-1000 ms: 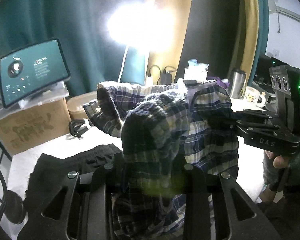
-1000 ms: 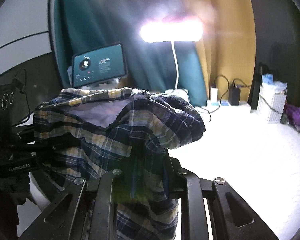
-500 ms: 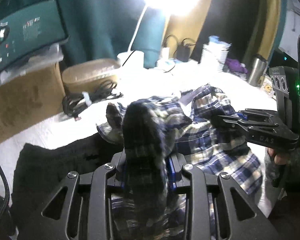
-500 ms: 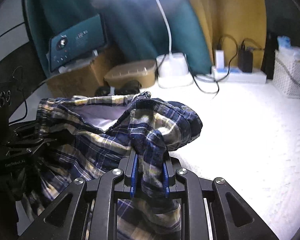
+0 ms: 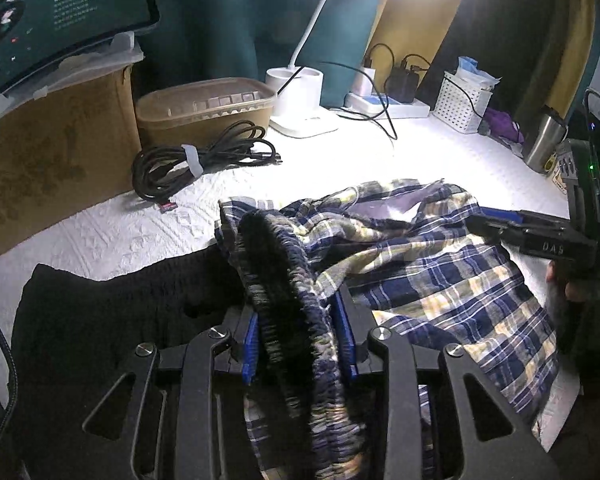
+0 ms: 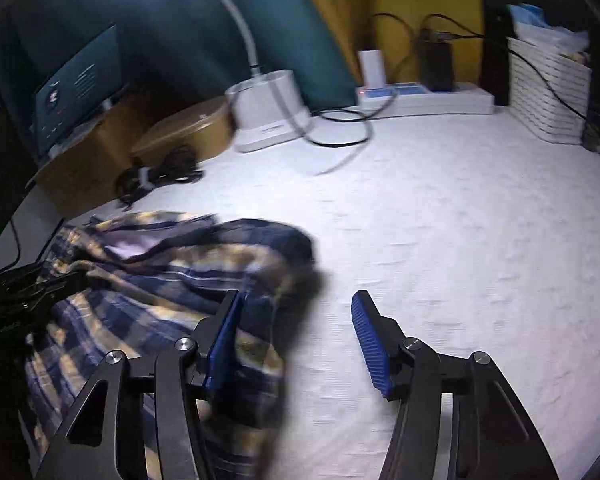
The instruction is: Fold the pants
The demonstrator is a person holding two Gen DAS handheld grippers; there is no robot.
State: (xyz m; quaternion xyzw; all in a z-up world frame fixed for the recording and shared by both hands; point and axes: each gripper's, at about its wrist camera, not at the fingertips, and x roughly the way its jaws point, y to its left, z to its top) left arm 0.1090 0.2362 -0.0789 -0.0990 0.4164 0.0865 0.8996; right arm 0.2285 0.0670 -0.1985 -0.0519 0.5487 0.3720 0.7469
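While the lamp glares from above, the scene reads as follows.

Pants: plaid pants (image 5: 432, 276) in navy, yellow and white lie crumpled on the white textured table cover (image 5: 440, 160), near its front edge, one side overlapping a black garment (image 5: 112, 312).
Long axis: the bunching hides the legs, so I cannot tell which way the length runs; the gathered elastic waistband is drawn toward the left tongs, and the cloth spreads from there toward the right tongs.
Left gripper (image 5: 300, 344): its 2 blue pads are clamped on the bunched waistband, which rises in a hump between them.
Right gripper (image 6: 296, 336): its jaws have just been opening and now stand wide apart; the pants edge (image 6: 180, 280) lies against the left pad only, with bare cover in the gap, so nothing is gripped.
Person: a hand (image 5: 572, 288) holds the right tool's handle.
Background: coiled black cable (image 5: 196, 160), brown lidded tub (image 5: 204, 108), white lamp base (image 5: 296, 100), power strip (image 6: 424, 100).
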